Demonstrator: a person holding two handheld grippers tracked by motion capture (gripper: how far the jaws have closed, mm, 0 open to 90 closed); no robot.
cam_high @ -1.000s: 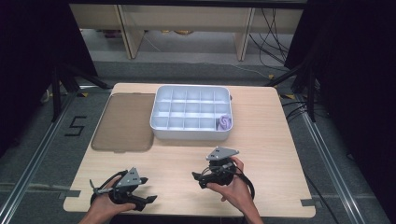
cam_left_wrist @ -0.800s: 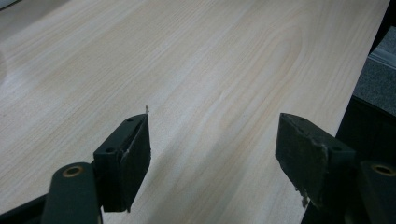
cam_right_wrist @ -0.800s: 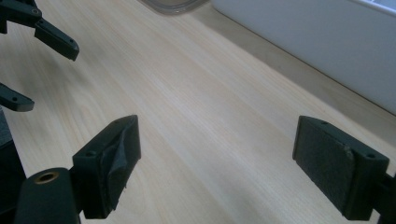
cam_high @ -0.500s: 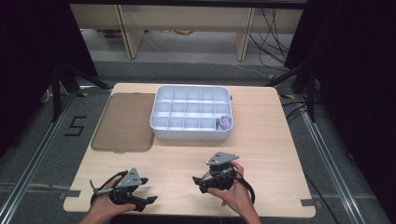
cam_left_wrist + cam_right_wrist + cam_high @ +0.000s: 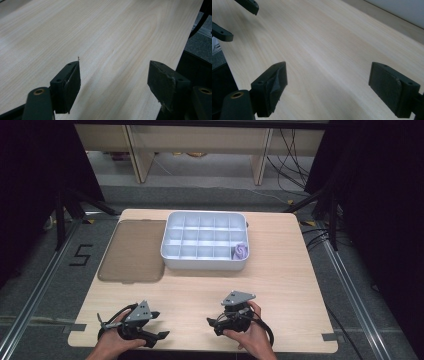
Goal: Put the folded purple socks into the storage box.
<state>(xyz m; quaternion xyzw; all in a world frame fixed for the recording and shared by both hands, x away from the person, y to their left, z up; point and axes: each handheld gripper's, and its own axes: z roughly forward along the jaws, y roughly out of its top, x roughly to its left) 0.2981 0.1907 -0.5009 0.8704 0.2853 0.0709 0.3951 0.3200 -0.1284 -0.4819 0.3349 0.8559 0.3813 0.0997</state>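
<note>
A: How are the fingers (image 5: 68, 87) of the left gripper (image 5: 113, 91) set?

B: They are spread wide, and nothing is held between them. Only bare wood is seen under them. The pads are black and blocky, with little scuffs on the edges.

A: And the right gripper (image 5: 328, 90)?

B: Its jaws are spread wide too, and nothing is gripped. Bare wood is seen between them as well. The tips of the other gripper can be spotted far off in the right gripper view, at the top left.

A: Where are the grippers kept?

B: From above, the left gripper (image 5: 137, 322) is seen near the front left corner of the table (image 5: 290, 285), and the right gripper (image 5: 235, 315) is held near the middle of the front edge. A grey three-cornered plate is carried on top of each.

A: What is being worked on?

B: A white tray (image 5: 204, 262) with many small square pockets is set near the back edge, in the middle. It looks like hard, smooth plastic with round corners. One small purple thing (image 5: 240, 251) is tucked in the front right pocket; it looks soft and crumpled, but it is too small to be sure. The other pockets look empty.

A: And beside the tray?

B: A flat brown lid (image 5: 132, 251) is laid at the tray's left side, just touching or nearly so. It looks see-through and smooth.

A: How much is done?

B: One thing seems to be put away and the lid is off. Closing the tray is probably what is left.
</note>
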